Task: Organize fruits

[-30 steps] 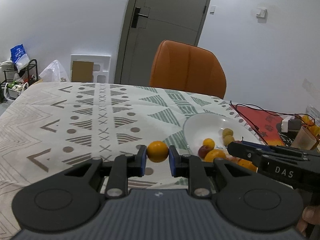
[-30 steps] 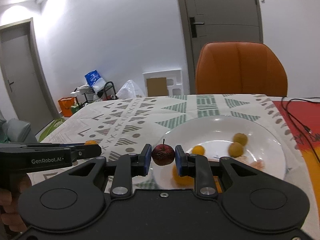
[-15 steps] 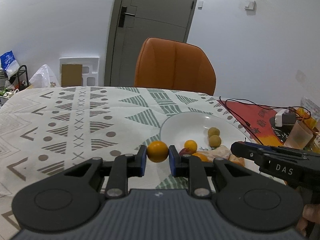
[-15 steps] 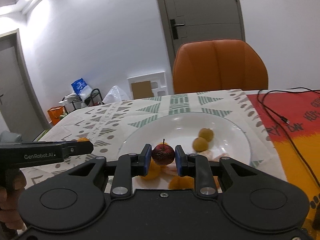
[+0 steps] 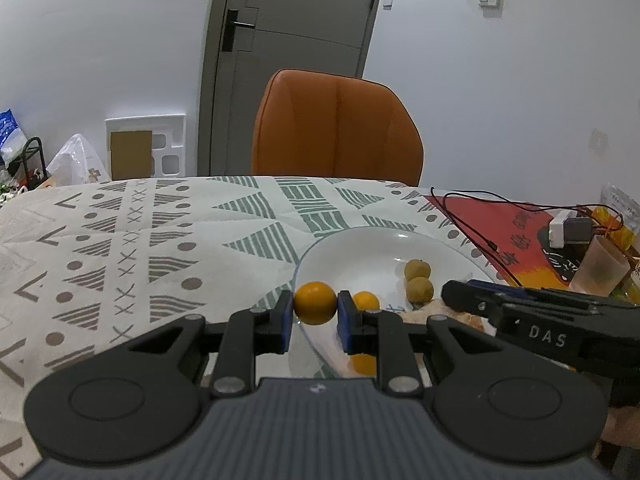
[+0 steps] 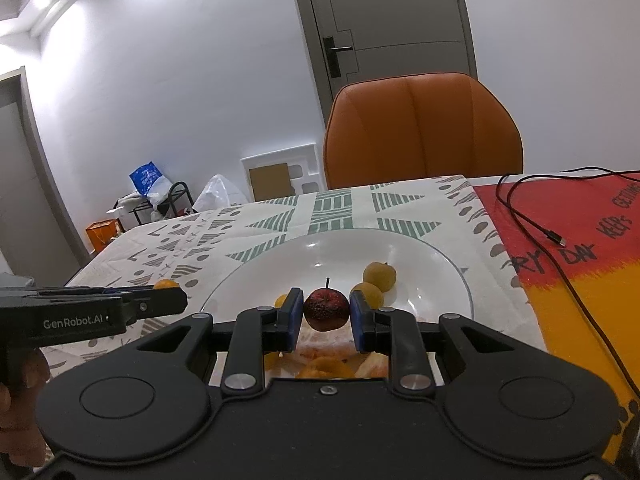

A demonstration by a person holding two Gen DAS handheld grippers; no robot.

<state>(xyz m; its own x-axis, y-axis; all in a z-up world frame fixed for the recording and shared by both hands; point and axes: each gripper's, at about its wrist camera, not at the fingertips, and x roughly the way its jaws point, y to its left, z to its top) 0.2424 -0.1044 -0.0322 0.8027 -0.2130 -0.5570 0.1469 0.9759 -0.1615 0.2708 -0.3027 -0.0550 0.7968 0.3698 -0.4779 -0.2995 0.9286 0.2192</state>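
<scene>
A white-walled room with a grey door [image 5: 288,60] and an orange chair [image 5: 336,128] sits behind a table covered by a cloth printed with green and grey triangles, dots and crosses [image 5: 120,240]. Beyond it to the right lies a red and yellow mat [image 6: 580,264] with dark lettering, of which "DAY" and "KEEPS" can be read, and a black cable [image 6: 532,216] trails across it.

The left gripper [image 5: 316,314] is clamped on a small orange fruit [image 5: 315,303], its blue pads pressing both sides. It points forward and somewhat down, the fruit hanging at the near left rim of a white plate [image 5: 360,244]. Just right of its jaws, on the plate, sits another small orange fruit [image 5: 366,301], and further right two yellow-green fruits [image 5: 418,280] lie touching each other. Its side reads "GenRobot.AI" in the right wrist view, where part of the hand [image 6: 20,396] holding it shows at the left edge.

The right gripper [image 6: 326,314] is closed tight on a dark red fruit with a stem [image 6: 326,308], held over the near part of the plate. Below its jaws lie orange peeled segments [image 6: 324,364]. Its body carries the letters "DAS" in the left wrist view. It also tilts forward and down.
</scene>
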